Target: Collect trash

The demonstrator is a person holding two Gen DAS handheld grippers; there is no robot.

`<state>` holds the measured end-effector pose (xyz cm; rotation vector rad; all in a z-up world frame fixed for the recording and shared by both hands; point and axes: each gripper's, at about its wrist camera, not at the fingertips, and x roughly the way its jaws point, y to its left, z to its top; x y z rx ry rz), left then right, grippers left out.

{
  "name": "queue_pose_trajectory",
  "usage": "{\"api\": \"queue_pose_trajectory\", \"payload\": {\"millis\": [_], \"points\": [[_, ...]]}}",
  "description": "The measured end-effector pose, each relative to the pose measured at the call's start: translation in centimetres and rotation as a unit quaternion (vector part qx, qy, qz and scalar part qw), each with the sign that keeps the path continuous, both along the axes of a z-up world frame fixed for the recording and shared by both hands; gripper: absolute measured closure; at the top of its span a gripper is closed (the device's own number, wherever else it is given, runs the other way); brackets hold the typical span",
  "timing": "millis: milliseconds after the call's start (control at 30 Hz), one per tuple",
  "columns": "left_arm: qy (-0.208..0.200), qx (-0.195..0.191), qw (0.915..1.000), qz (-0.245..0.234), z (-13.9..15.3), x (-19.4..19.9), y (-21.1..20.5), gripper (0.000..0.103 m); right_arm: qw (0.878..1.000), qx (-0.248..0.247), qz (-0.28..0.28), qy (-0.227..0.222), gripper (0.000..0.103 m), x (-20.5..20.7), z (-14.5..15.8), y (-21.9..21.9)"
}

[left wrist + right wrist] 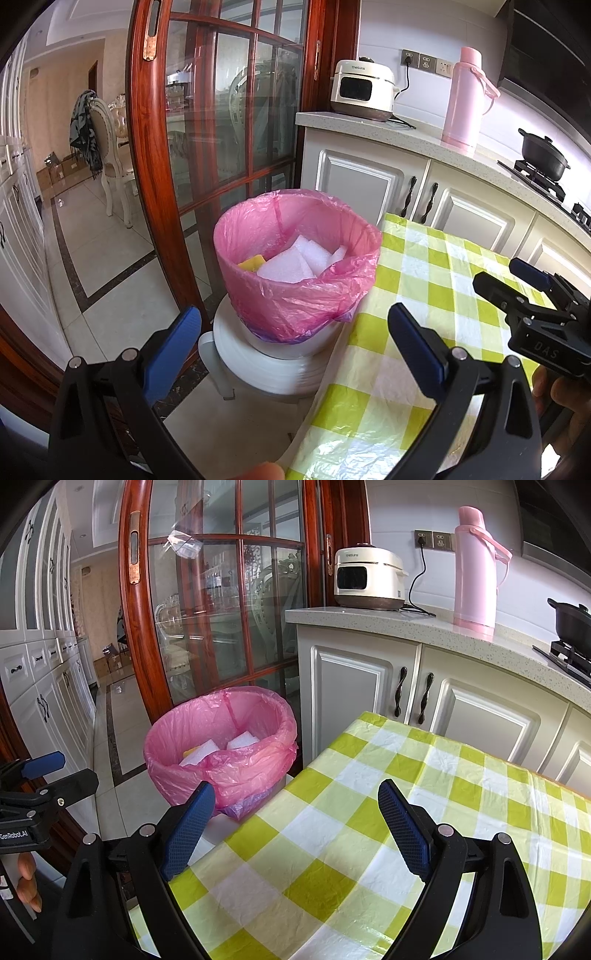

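Tabletop (369,849) under a green-and-white checked plastic cloth, nothing on it in either view. Kitchen room: cream cabinets (354,686), a stone counter carrying a white rice cooker (364,578), pink thermos (474,568) and black pot (545,153) on the stove. Red wood-framed glass door (221,609) behind.

Bin (295,258) with pink liner sits just beside the tabletop's left corner, on a white stool (266,365). Inside it: white foam pieces (295,258) and a yellow scrap (251,263).

Left tongs (295,332) spread wide, nothing between them, over the bin and tabletop edge. Right tongs (295,812) also wide and holding nothing, over the tabletop corner.

Left view only: the stool, a dining chair (107,147) with a dark cloth over it, and down into the bin. Right view only: the white cupboard wall (40,686). Each view catches the other tongs at its edge.
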<state>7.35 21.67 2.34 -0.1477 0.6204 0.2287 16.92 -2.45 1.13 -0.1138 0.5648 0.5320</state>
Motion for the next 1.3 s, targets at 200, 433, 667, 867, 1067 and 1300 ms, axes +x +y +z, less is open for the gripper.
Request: {"api": "queue_pose_trajectory", "payload": {"millis": [200,433,667,867,1067,1300], "points": [[0.000,0.000,1.0000,0.001,-0.01,-0.07,0.04,0.005,1.000,0.000,0.001,0.001,0.018,0.02,0.01,-0.01],[-0.001,-0.001,1.0000,0.004,0.08,-0.14,-0.03,0.005,1.000,0.000,0.001,0.001,0.018,-0.02,-0.01,0.02],[0.012,0.015,0.9998,0.006,-0.15,-0.07,-0.55,0.005,1.000,0.000,0.001,0.001,0.018,0.04,-0.10,0.01],[0.019,0.014,0.9997,0.011,-0.38,0.10,-0.44,0.005,1.000,0.000,0.001,0.000,0.018,0.04,-0.17,0.00],[0.012,0.008,0.9999,0.009,-0.15,-0.04,-0.33,0.005,1.000,-0.001,0.001,0.001,0.018,0.04,-0.24,0.06],[-0.005,0.010,0.9997,0.020,0.28,-0.55,-0.24,0.005,1.000,-0.001,0.001,0.001,0.018,0.04,-0.24,0.06]]}}
